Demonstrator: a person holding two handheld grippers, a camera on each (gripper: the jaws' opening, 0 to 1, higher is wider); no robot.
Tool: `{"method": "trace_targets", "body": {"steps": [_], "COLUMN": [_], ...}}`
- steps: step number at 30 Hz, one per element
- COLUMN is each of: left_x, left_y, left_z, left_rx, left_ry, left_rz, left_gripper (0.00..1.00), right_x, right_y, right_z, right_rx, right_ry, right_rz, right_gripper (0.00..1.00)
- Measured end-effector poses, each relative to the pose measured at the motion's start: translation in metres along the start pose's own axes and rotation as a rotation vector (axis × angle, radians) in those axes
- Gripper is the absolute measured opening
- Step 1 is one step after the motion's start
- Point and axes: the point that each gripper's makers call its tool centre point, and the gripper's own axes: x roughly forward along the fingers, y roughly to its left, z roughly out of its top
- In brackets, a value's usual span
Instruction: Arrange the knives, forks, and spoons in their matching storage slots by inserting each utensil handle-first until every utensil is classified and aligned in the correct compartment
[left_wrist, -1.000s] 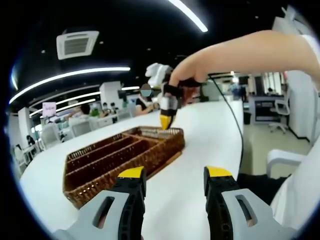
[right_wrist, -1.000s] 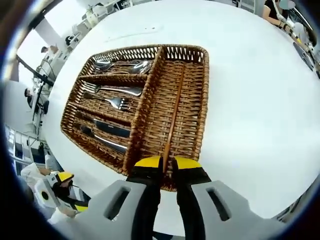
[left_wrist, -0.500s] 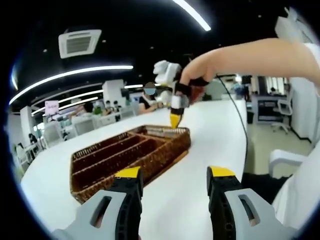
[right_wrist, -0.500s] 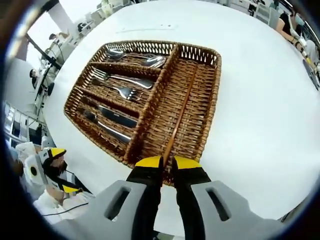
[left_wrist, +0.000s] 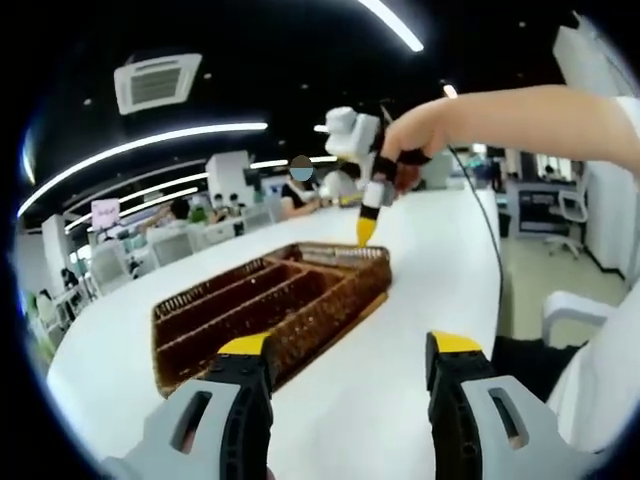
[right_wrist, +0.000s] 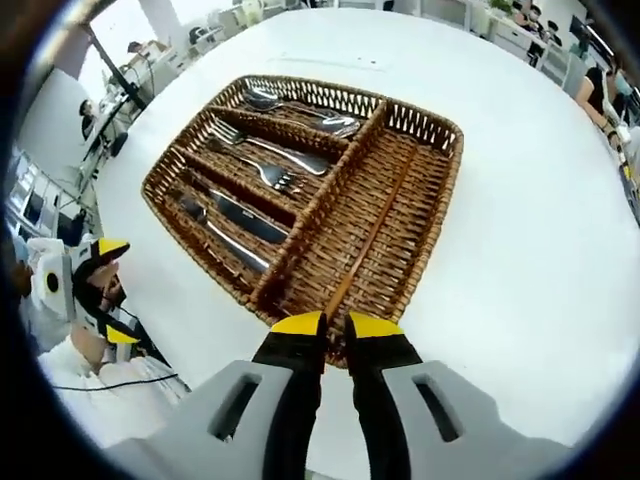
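On a white round table (right_wrist: 520, 250) sits a brown woven wicker cutlery tray (right_wrist: 440, 215). Right gripper view, left to right: left gripper (right_wrist: 110, 290) with yellow tips at far left edge, off the table, held by a person. Tray's three short slots: two dark-handled knives (right_wrist: 235, 215) in the nearest one, two silver forks (right_wrist: 265, 160) in the middle one, silver spoons (right_wrist: 305, 110) in the farthest one. Long right compartment holds a thin brown wooden stick (right_wrist: 370, 235) lying lengthwise. Right gripper (right_wrist: 335, 322) jaws pressed nearly together, pinching the near end of the stick at the tray's near rim. Left gripper view: tray at centre-left, own yellow-tipped jaws spread wide with nothing between, above bare table; right gripper held by a hand (left_wrist: 415, 140), pointing down at the tray's far right corner.
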Motion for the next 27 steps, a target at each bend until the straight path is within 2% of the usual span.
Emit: {"method": "trace_targets", "body": {"steps": [4,6,8,18,21,27], "left_x": [-0.001,-0.001,0.000,0.002,0.002,0.003], "left_y": [0.005,0.007,0.008,0.009,0.010,0.011], "left_z": [0.003,0.005,0.006,0.005,0.007,0.009], "left_rx": [0.010,0.009,0.009,0.031,0.039,0.063], "left_ry": [0.000,-0.002,0.000,0.036,0.040,0.054], "left_rz": [0.008,0.008,0.007,-0.008,-0.012,-0.013], "left_gripper": [0.64,0.65,0.67,0.74,0.75,0.80], "right_x": [-0.003,-0.004,-0.005,-0.010,-0.011,-0.012], "right_y": [0.004,0.007,0.011,0.018,0.016,0.018], "right_z": [0.001,0.002,0.004,0.010,0.014,0.014], "right_rx": [-0.114,-0.124,-0.183,-0.308,-0.371,-0.412], "right_ry": [-0.018,-0.021,-0.035,-0.089,-0.114,-0.141], "right_rz": [-0.008,-0.006,0.002,-0.005,-0.020,-0.021], "right_gripper": [0.09,0.09,0.10,0.10,0.10,0.11]}}
